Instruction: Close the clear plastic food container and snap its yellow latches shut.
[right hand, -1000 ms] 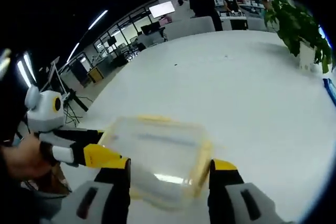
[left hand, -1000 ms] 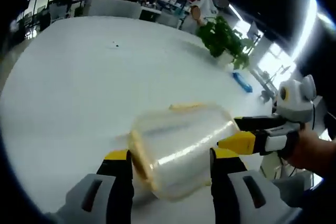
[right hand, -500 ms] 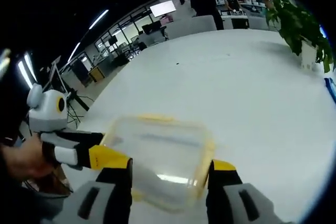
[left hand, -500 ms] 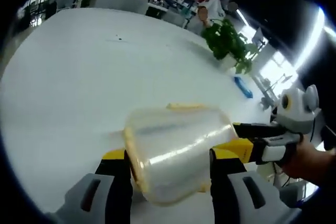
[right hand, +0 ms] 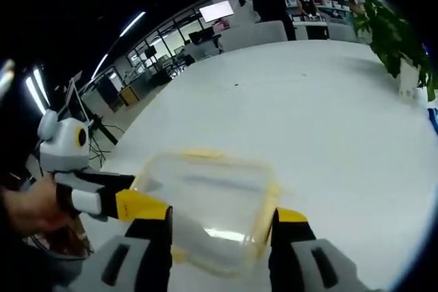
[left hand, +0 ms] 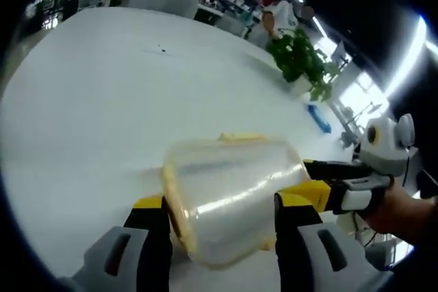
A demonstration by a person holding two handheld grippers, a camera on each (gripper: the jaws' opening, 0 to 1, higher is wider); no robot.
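Left gripper view: tongs (left hand: 222, 210) straddle container (left hand: 229, 193).

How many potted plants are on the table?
1: the plant stands at the table's far edge, beyond the container. Others may be out of view.

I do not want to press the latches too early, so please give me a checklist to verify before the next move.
1. Container between the left tongs: ok, it sits between both yellow tips.
2. Container between the right tongs: ok, it lies between both tips in the right gripper view.
3. Lid seated flat on the container: cannot tell, the clear plastic is blurred.
4. Yellow latches snapped down: cannot tell, only yellow edges are seen.
5. Container resting on the white table: cannot tell, its underside is hidden.
6. Plant and blue object apart from the container: ok, both stand farther along the table.
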